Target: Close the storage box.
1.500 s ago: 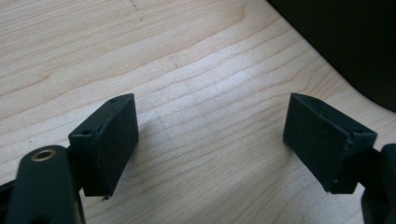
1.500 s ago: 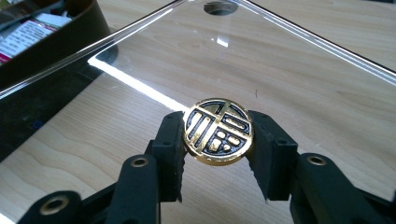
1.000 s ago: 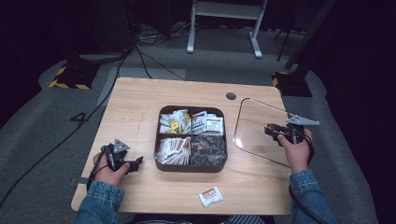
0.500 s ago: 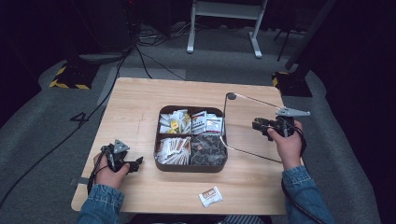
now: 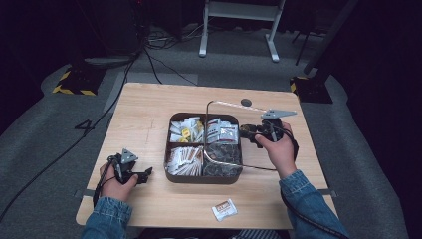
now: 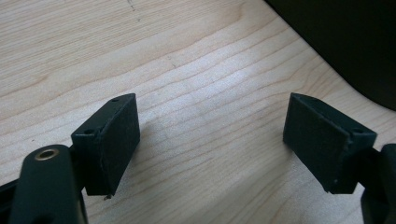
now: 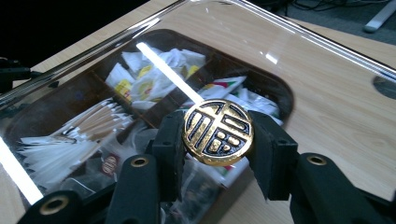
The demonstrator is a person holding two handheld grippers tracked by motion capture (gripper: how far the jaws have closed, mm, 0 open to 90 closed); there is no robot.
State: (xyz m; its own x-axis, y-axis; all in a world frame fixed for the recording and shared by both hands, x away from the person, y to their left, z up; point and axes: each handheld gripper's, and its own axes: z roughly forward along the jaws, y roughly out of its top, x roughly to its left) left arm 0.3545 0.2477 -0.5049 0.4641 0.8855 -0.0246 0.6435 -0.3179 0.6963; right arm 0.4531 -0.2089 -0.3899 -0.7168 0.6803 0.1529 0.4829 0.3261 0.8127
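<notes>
Right gripper (image 7: 217,140) clamped on gold knob (image 7: 218,132) of clear lid (image 5: 224,134), held tilted over right half of compartment box (image 5: 171,154). Left gripper (image 6: 210,140) wide apart, holding nothing, resting on table (image 5: 144,114) left of box.

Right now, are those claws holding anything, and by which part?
The right claw grips the clear lid by its gold knob; the left claw holds nothing.

The clear lid (image 5: 239,137) blocks the box's (image 5: 171,172) right half from above; its left compartments lie open (bare table (image 5: 144,114) at frame left gives passage).
</notes>
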